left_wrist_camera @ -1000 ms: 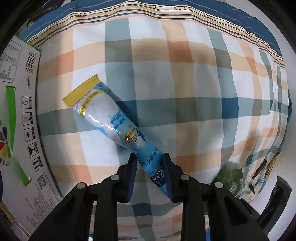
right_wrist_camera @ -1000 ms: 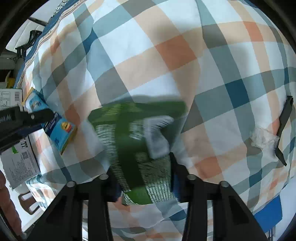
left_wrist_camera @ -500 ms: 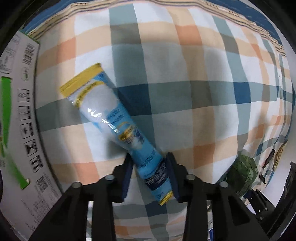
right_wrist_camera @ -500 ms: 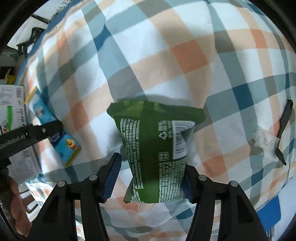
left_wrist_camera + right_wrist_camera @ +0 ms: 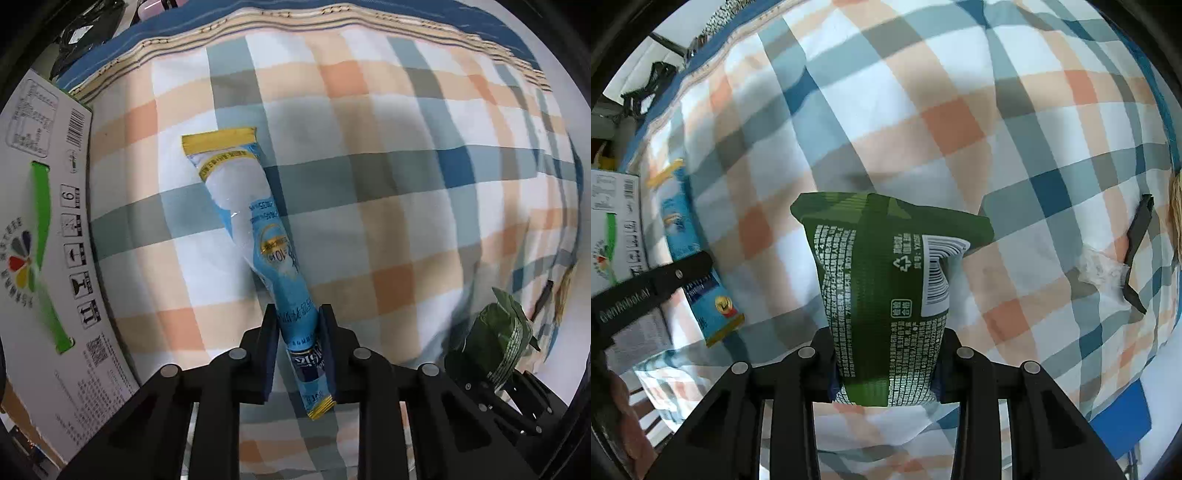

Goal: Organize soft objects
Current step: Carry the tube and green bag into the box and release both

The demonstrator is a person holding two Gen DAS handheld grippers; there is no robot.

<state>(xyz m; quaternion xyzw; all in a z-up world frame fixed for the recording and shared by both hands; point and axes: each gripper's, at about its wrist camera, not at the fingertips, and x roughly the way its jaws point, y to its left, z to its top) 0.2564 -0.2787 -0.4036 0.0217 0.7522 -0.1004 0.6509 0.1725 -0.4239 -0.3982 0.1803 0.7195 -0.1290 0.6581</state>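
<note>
My left gripper (image 5: 297, 332) is shut on the lower part of a long blue and white pouch with yellow ends (image 5: 255, 229), held over the plaid bedcover (image 5: 406, 184). My right gripper (image 5: 886, 358) is shut on a green packet with white print and a barcode (image 5: 882, 280), held upright above the bedcover (image 5: 960, 110). The green packet also shows at the lower right of the left wrist view (image 5: 495, 347). The blue pouch (image 5: 701, 295) and the left gripper's finger (image 5: 653, 284) show at the left of the right wrist view.
A white printed cardboard box (image 5: 40, 236) lies at the left edge of the bed, also in the right wrist view (image 5: 613, 229). A black clip (image 5: 1137, 251) and a bit of clear plastic (image 5: 1100, 266) lie on the cover at the right.
Both grippers closed tighter on their packets and lifted them. The blue pouch swung more upright in the left view. The green packet steadied and rose in the right view.
</note>
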